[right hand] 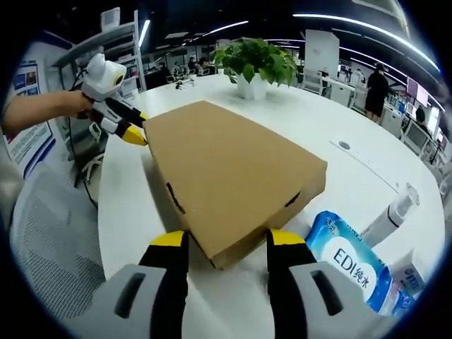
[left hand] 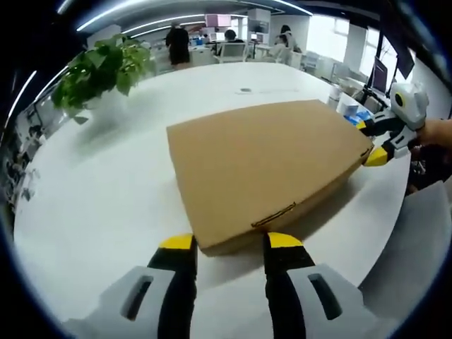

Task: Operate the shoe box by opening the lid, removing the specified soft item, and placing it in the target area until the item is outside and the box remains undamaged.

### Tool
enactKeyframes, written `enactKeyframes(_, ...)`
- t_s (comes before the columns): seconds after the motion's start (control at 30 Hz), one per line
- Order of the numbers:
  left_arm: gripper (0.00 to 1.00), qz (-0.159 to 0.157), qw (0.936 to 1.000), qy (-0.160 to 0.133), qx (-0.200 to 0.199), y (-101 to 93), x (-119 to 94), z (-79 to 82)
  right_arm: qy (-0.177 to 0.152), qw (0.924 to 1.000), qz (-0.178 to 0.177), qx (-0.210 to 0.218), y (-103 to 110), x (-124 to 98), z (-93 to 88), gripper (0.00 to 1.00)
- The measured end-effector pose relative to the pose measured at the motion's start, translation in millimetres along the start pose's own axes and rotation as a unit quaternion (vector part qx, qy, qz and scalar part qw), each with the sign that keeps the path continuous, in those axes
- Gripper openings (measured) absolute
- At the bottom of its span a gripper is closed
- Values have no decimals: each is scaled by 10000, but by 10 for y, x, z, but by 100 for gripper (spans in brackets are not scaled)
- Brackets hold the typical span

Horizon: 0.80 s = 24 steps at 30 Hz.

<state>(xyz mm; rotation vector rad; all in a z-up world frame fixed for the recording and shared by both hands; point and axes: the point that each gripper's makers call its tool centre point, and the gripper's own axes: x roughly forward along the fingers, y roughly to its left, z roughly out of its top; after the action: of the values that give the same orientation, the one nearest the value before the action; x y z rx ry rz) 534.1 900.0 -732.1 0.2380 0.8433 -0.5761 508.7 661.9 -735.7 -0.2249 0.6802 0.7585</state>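
A: Where does the flat brown cardboard shoe box (left hand: 265, 176) sit?

B: In the left gripper view it lies across the middle of the frame on the round white bench (left hand: 106, 198), lid closed. One corner reaches down to the lower centre, between the yellow tips of the left gripper (left hand: 231, 241), whose jaws stand spread to either side of that corner without clamping it.

A: And in the right gripper view?

B: The same box (right hand: 226, 176) fills the centre of the frame, again with a corner pointing down between the tips of the right gripper (right hand: 227, 238). Those jaws are also held apart, one on each side of the corner; whether they touch the cardboard cannot be told.

A: Does either gripper show in the other's frame?

B: Yes. At the right edge of the left gripper view, the right gripper (left hand: 373, 141) sits at the box's far corner, held by a hand. At the upper left of the right gripper view, the left gripper (right hand: 134, 131) meets the opposite corner, with a forearm behind it.

A: What else is on the bench?

B: A leafy green plant in a white pot (right hand: 253, 67) stands at the top centre of the right gripper view, beyond the box. At the lower right lie a blue packet of wet wipes (right hand: 349, 265) and, just beside it, a white tube-shaped bottle (right hand: 388, 215).
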Motion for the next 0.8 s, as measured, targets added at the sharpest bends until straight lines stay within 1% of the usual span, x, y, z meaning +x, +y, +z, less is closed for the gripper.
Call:
enactKeyframes(0.43,36,-54,10000,-11,-15,64,194,223,61,10000,-37,-39,-288,97,80,41)
enactKeyframes(0.6,36,-82,10000,25,-15,61,270,264,120,9999,-62,-54,-392,127,105,42)
enactKeyframes(0.8,36,-76,10000,-35,37,70,285,294,158,9998,-84,-27,-414,130,104,42)
